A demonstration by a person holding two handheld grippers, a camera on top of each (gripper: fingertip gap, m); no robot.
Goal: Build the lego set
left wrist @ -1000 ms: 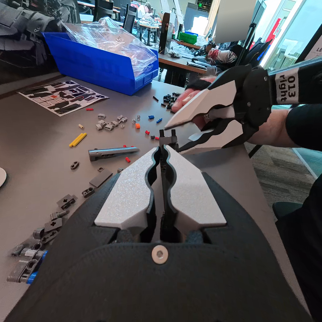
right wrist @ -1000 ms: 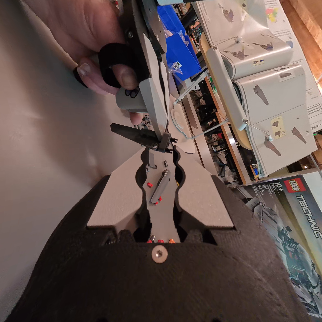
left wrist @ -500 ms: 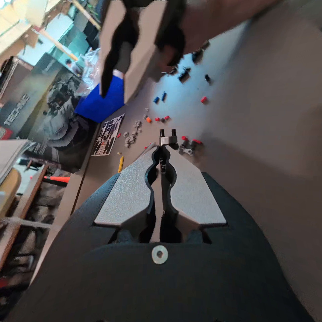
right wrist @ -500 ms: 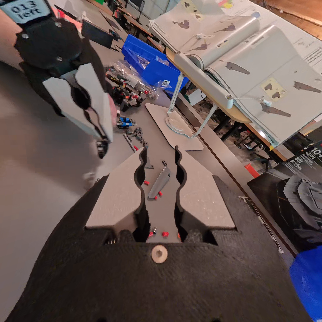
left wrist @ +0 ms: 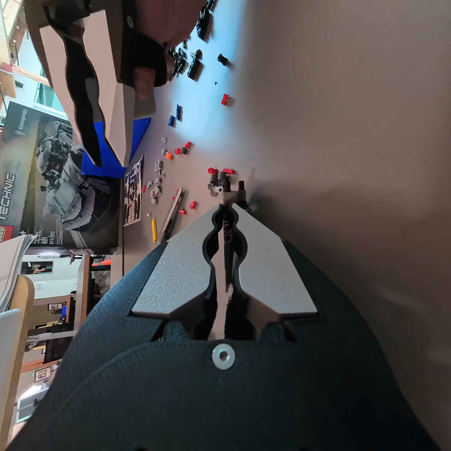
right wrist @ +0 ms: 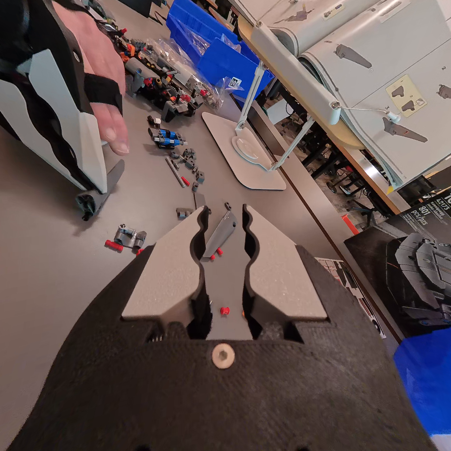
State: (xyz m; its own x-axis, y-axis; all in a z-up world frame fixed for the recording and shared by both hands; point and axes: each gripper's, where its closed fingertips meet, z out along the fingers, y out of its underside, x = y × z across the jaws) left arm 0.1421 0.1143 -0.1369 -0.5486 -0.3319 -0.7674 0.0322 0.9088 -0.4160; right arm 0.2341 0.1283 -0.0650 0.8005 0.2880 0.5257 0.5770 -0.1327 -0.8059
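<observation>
Left wrist view: left gripper (left wrist: 227,207) clamped on a dark grey panel (left wrist: 229,240) above the table (left wrist: 341,122); red pins (left wrist: 192,204) scattered beyond.

Right wrist view: right gripper (right wrist: 224,207) parted, empty, over a grey wing piece (right wrist: 220,234); book stand (right wrist: 244,156) near the far edge.

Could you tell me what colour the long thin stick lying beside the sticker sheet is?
Yellow stick; clearest in the left wrist view.
</observation>
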